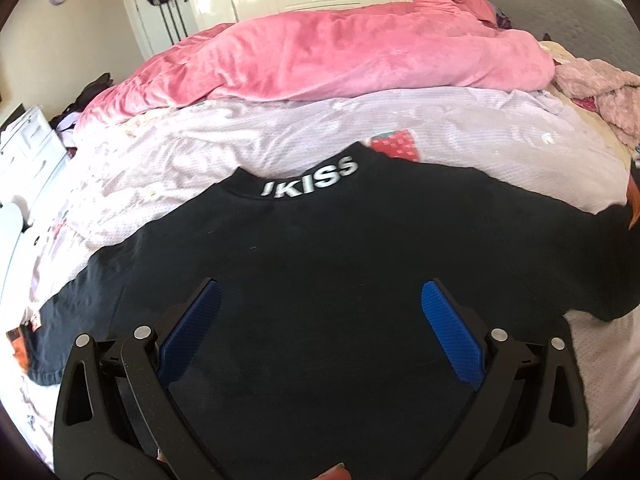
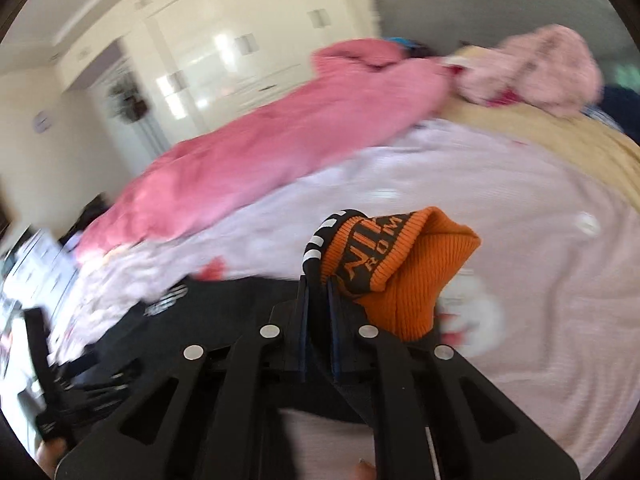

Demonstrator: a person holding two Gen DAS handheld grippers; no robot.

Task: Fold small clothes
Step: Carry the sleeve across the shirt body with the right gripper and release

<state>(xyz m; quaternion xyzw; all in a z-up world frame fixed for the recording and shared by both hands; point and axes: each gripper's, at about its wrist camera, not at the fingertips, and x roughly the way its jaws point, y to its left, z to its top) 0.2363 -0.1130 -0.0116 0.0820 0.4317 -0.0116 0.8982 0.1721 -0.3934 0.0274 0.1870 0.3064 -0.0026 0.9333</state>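
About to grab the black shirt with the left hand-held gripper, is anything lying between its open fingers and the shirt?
Nothing visible. The left hand-held gripper hangs open directly over the black shirt, with only bare shirt fabric between its blue pads. The right hand-held gripper is shut on the orange cuff, off to the side.

Your left gripper (image 1: 320, 304) hovers with its blue pads (image 1: 452, 332) spread wide; your right gripper (image 2: 318, 280) is clamped tight on fabric.

One black shirt (image 1: 320, 248) with two orange cuffs (image 2: 404, 272), one pink duvet (image 1: 320, 60), one fluffy pink garment (image 1: 600, 92), two grippers (image 1: 320, 312).
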